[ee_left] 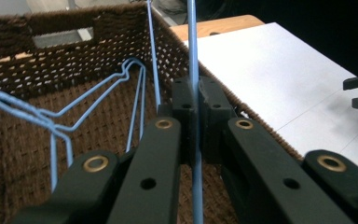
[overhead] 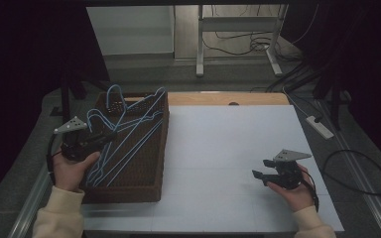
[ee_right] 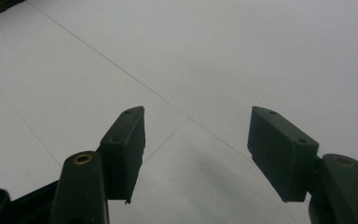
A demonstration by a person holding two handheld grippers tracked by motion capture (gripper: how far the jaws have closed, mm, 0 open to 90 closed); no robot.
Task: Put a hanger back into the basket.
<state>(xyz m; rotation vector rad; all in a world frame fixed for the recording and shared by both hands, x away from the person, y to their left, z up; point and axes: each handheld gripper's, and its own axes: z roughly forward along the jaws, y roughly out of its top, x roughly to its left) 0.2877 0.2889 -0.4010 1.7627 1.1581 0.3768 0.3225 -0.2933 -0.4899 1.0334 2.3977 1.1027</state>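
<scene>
Work in hand: lifting one blue wire hanger (ee_left: 193,56) out of the basket (overhead: 151,191) at the left of the table (overhead: 228,148).
Left gripper (overhead: 110,135): jaws closed tight on a straight run of the hanger; in the left gripper view the wire passes upright between the pads (ee_left: 182,100).
Right gripper (overhead: 259,174): jaws spread wide, holding nothing, low over the bare white surface at near right, well apart from the basket.
Hanger location: inside the basket, among several like hangers (overhead: 129,134) lying crossed and leaning on the far rim.
Handling, judged: light and stiff but springy; thin round coated wire, likely slippery and prone to pivot in a single pinch.
Hold point, judged: a straight section, as now taken; a second grip by the free gripper near the hook would steady it.
Snag risk, judged: hooks and shoulders of the others overlap it and may lift with it.
Basket: dark brown open weave, rectangular, with a cut-out handle (ee_left: 63,38) in the end wall; rough texture may catch wire ends.
Table: smooth matt white sheets with fine seams; wooden strip (overhead: 228,98) at far edge.
</scene>
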